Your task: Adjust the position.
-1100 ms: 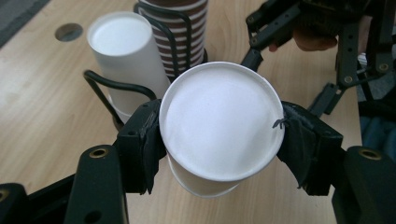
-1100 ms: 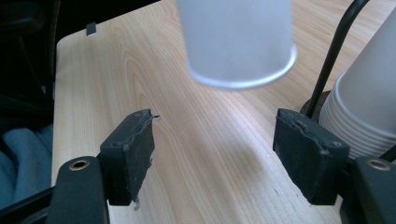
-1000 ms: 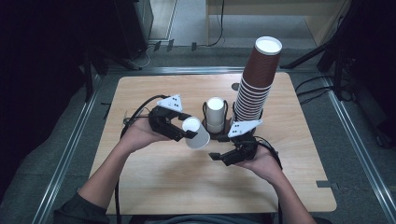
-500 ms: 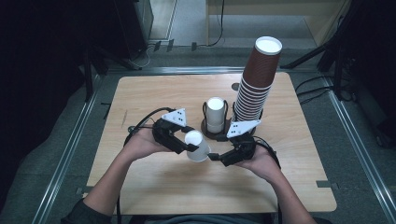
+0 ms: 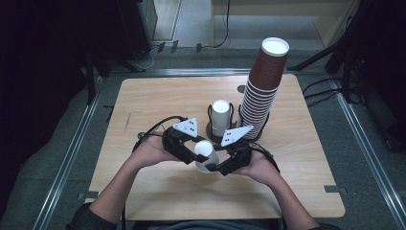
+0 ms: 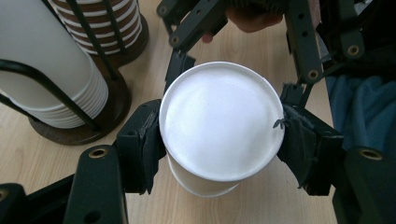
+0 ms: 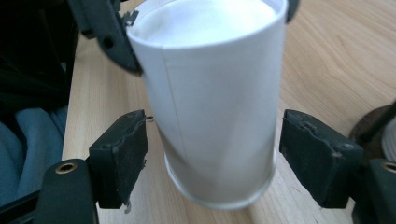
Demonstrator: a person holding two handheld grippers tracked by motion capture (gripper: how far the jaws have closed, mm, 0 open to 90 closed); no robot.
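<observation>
White cup: held tilted above the surface, lower centre of the high view, between the two claws; its open rim is turned toward the left claw's camera.
Left claw: closed on the white cup near its rim; in the left gripper view both pads are pressed against the rim's sides.
Right claw: open around the cup's lower part; in the right gripper view a gap is seen between each pad and the cup wall, slightly wider on the right of that frame.
Surface: pale wood with rounded corners; its near edge runs along the bottom of the high view, just below the person's forearms.
Holder with white cups: placed at centre frame, just above the claws, ringed by black wire.
Brown cup stack: tall, leaning toward upper right, just beside the holder.
Open room: bare wood is left at the left half and along the lower right of the surface; the space behind the claws is crowded by both stacks.
</observation>
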